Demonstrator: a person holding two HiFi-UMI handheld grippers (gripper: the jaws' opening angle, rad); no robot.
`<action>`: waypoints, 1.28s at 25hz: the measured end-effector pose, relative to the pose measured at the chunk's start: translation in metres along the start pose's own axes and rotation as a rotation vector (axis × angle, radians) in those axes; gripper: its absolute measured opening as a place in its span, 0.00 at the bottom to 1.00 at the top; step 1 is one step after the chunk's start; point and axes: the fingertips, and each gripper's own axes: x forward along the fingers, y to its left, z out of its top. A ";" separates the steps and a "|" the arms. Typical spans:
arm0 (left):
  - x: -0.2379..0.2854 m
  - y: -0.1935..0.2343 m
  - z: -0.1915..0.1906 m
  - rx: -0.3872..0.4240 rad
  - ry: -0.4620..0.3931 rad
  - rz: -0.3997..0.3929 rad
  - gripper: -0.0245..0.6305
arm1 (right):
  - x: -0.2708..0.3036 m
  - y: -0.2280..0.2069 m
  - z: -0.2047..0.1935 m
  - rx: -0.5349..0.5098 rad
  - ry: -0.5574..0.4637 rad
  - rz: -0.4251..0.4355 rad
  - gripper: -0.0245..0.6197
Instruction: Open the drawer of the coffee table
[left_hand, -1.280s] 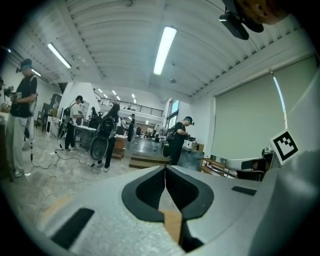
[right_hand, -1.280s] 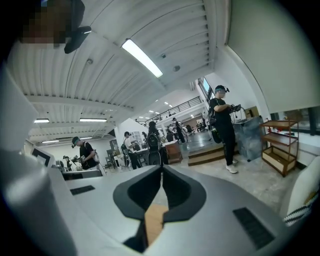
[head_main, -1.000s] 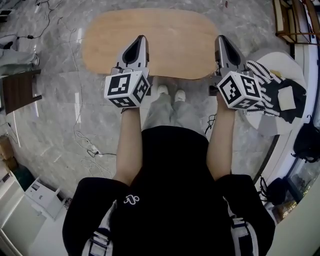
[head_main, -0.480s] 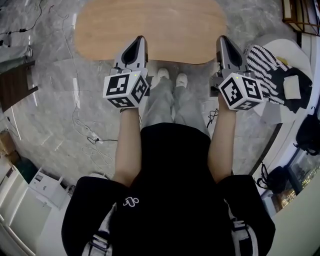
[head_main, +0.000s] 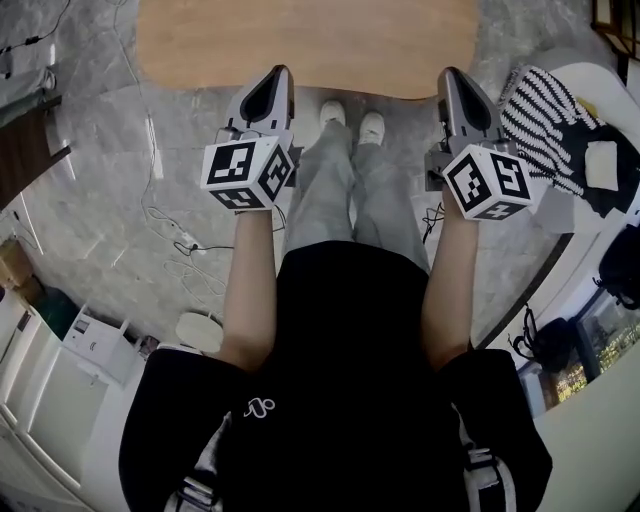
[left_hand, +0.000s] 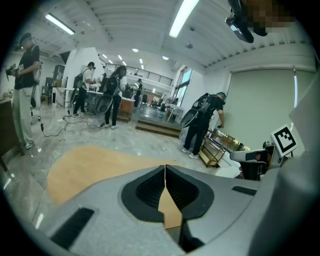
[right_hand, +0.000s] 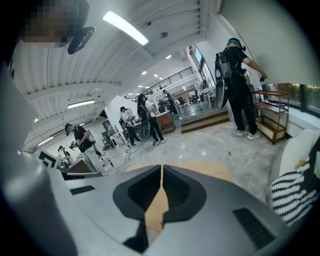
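Note:
The coffee table has a light wooden oval top and fills the upper middle of the head view; its drawer is hidden from every view. My left gripper is shut and empty, held above the floor just short of the table's near edge on the left. My right gripper is shut and empty too, level with it on the right. The left gripper view shows the closed jaws over the table top. In the right gripper view the closed jaws also point over the table top.
A white round seat with a black-and-white striped cloth stands at the right. Cables trail over the marble floor at the left, beside a dark wooden piece. My legs and white shoes are between the grippers. Several people stand far across the room.
Both grippers have sunk together and tipped further down. The table has slid toward the top of the head view, so the jaw tips now sit short of its near edge.

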 end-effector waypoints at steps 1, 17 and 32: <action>0.002 0.003 -0.008 0.001 0.013 -0.001 0.05 | 0.002 -0.001 -0.008 0.003 0.010 0.002 0.06; 0.021 0.047 -0.153 -0.020 0.223 0.021 0.05 | 0.017 -0.038 -0.136 0.009 0.189 0.002 0.06; 0.052 0.085 -0.265 -0.022 0.386 0.020 0.06 | 0.020 -0.076 -0.256 -0.037 0.368 0.005 0.06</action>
